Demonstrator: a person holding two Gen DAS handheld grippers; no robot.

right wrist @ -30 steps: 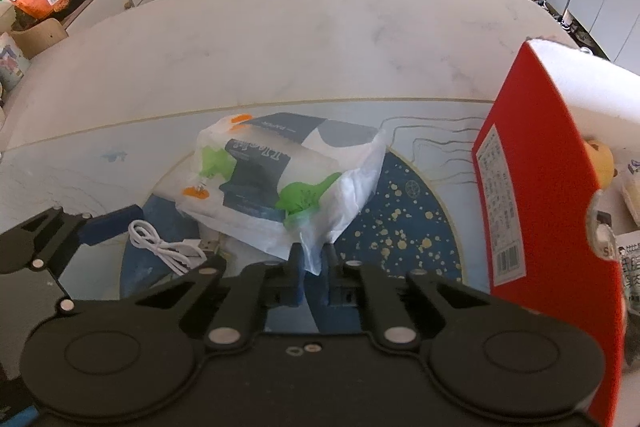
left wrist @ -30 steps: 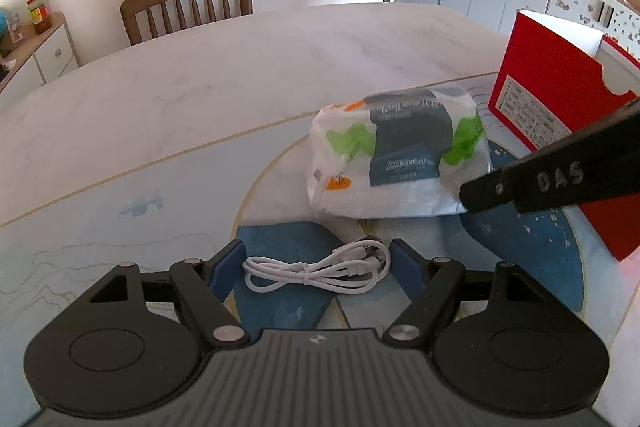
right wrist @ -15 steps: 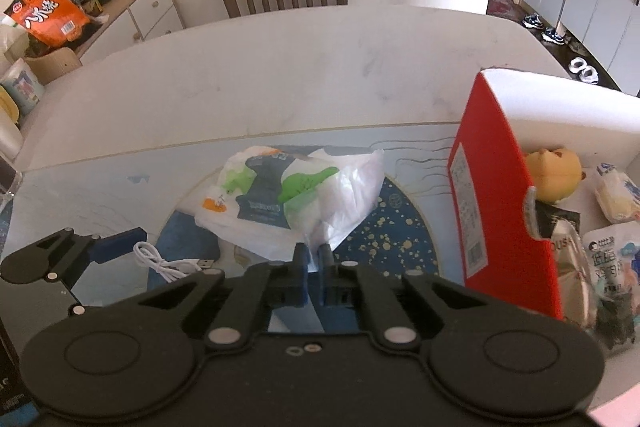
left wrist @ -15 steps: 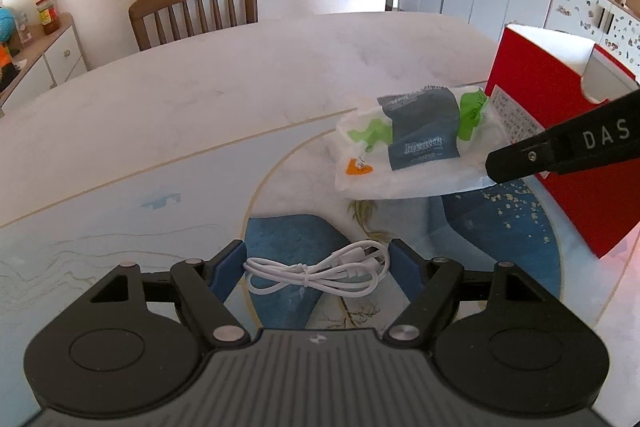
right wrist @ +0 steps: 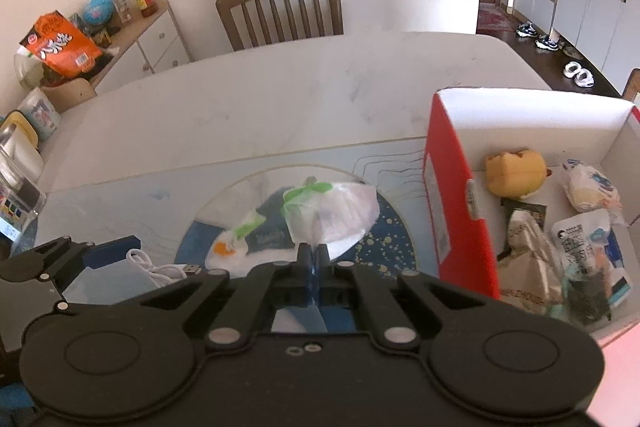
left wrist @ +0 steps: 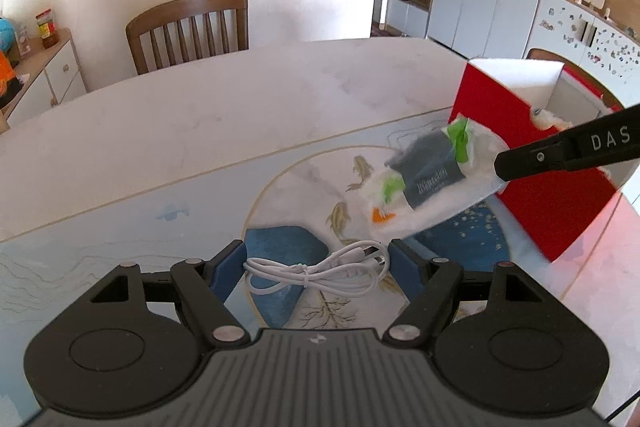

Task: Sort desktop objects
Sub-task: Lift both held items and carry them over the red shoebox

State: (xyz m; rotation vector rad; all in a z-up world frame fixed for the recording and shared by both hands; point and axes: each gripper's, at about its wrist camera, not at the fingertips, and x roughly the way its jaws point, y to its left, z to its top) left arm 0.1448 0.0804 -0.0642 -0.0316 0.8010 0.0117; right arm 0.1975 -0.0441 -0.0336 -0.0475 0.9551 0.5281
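The right tool [right wrist: 313, 255] is pinched tight on the edge of a white tissue pack [right wrist: 320, 215], holding it above the worktop [right wrist: 280, 99] beside the red box [right wrist: 452, 203]. The left tool [left wrist: 316, 267], spread wide, straddles a coiled white cable [left wrist: 316, 273] without gripping it.

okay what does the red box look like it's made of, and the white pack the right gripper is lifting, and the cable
The red box looks like cardboard: matte red outside, plain white inside, thin stiff walls. The pack, pinched by the right gripper, seems soft thin plastic film, glossy and crinkled, sagging from the grip. The cable looks like smooth white rubbery plastic, with a metal plug.
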